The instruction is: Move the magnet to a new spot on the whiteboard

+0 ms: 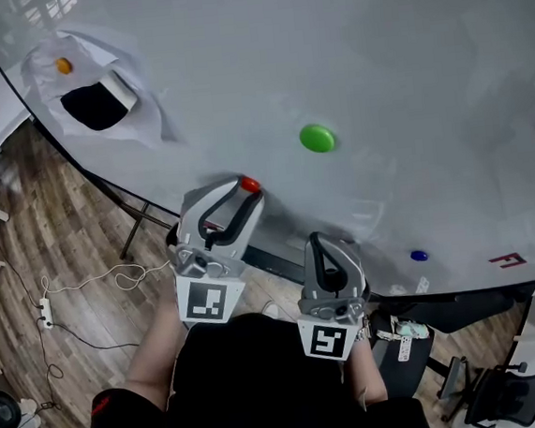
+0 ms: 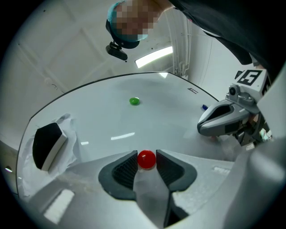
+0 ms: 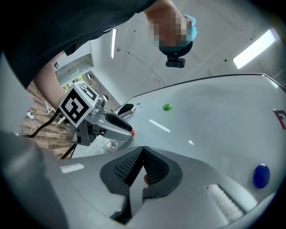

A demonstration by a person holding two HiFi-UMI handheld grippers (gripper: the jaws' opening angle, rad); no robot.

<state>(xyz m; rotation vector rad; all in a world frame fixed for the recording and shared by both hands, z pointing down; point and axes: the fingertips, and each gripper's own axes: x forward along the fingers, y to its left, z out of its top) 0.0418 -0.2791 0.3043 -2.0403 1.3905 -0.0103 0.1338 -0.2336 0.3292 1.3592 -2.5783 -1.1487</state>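
**A:** Head view first. Where's the task piece?

**B:** The round red magnet (image 1: 249, 184) is on the glossy whiteboard (image 1: 421, 52), down-left of the round green magnet (image 1: 317, 138). It's near the board's lower edge, at the tip of the left tongs (image 1: 245, 192). The right tongs (image 1: 331, 246) hang below the green magnet.

**A:** Left gripper view?

**B:** The left tongs are spread, pads either side of the red magnet (image 2: 146, 159) w/ a hairline gap each side, so gripping nothing. Risk: pull back crooked and a pad prob. drags it off its spot, or over that close edge.

**A:** Right gripper view?

**B:** The right tongs (image 3: 142, 151) are closed tip to tip, nothing held. There's a reddish speck low btwn the pads, can't tell what. They're idle, but a stray swing up toward the green magnet could knock a piece.

**A:** Counts?

**B:**
- Magnets: 4. That's 1 red, 1 green, 1 small blue magnet (image 1: 419, 256) down-right of green, and 1 small orange magnet (image 1: 64, 65) far up-left of green.
- 1 black block eraser (image 1: 97, 104), lying in 1 crumpled clear plastic wrap (image 1: 141, 117), also far left of green.
- 2 tongs, 1 board.
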